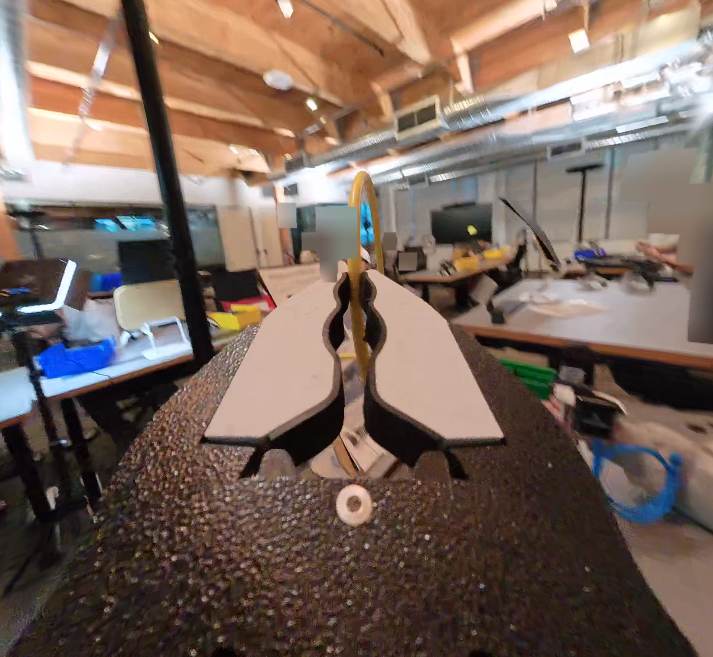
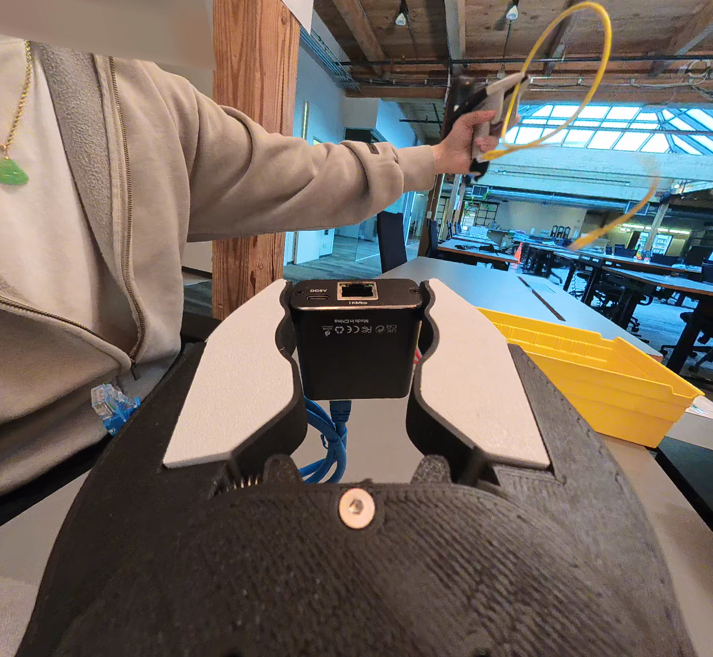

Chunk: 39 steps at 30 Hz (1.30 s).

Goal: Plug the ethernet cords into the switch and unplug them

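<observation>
Right tongs (image 2: 355, 329) clamp black switch (image 2: 355, 353), empty port facing away; left tongs (image 1: 357, 291) pinch yellow ethernet cord (image 1: 362, 237), raised well apart up-right.

Small black switch (image 2: 354, 345) sits level, its empty port facing forward, a blue cord (image 2: 332, 441) plugged in behind, while the yellow cord (image 2: 571, 71) loops high, unplugged.

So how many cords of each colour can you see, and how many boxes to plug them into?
Yellow cords: 1, held up in the left gripper
Blue cords: 1
Black switch boxes: 1, held in the right gripper
Total: 3
</observation>
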### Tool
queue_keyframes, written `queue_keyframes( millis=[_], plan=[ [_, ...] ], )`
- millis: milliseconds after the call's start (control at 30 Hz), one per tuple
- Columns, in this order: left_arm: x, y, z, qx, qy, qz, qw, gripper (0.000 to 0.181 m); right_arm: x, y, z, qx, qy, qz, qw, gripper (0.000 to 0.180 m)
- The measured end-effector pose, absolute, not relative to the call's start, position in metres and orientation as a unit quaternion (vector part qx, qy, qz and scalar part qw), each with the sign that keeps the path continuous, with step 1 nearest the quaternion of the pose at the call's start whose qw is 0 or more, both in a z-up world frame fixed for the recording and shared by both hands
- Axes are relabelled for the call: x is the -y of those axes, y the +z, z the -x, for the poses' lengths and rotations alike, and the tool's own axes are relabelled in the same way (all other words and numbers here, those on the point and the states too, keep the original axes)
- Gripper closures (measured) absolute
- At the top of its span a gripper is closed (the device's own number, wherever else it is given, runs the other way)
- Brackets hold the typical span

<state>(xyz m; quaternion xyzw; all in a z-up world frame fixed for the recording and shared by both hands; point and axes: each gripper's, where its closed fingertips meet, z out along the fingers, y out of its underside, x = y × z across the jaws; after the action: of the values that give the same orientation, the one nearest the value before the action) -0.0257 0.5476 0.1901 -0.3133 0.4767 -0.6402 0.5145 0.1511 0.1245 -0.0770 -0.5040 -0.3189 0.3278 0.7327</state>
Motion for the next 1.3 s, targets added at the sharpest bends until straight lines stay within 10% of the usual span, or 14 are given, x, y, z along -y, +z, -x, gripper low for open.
queue_keyframes(
  millis=[333, 833, 933, 1033, 1300],
  plan=[
    [-0.501, 0.141, 0.027, -0.528, -0.631, 0.351, 0.446, 0.175, -0.124, -0.076, -0.147, 0.326, 0.325, 0.507, 0.729, 0.117],
    [-0.303, -0.166, -0.023, -0.691, -0.397, 0.539, 0.273, 0.175, -0.12, -0.071, -0.151, 0.322, 0.316, 0.502, 0.738, 0.116],
    [-0.348, -0.19, -0.01, -0.71, -0.268, 0.568, 0.317, 0.121, -0.12, -0.07, -0.149, 0.325, 0.317, 0.501, 0.737, 0.116],
    [-0.383, -0.213, 0.025, -0.741, -0.18, 0.583, 0.279, 0.105, -0.12, -0.07, -0.149, 0.326, 0.317, 0.501, 0.737, 0.116],
    [-0.403, -0.306, 0.096, -0.741, -0.072, 0.655, 0.127, 0.115, -0.121, -0.073, -0.152, 0.322, 0.319, 0.503, 0.736, 0.116]
  ],
)
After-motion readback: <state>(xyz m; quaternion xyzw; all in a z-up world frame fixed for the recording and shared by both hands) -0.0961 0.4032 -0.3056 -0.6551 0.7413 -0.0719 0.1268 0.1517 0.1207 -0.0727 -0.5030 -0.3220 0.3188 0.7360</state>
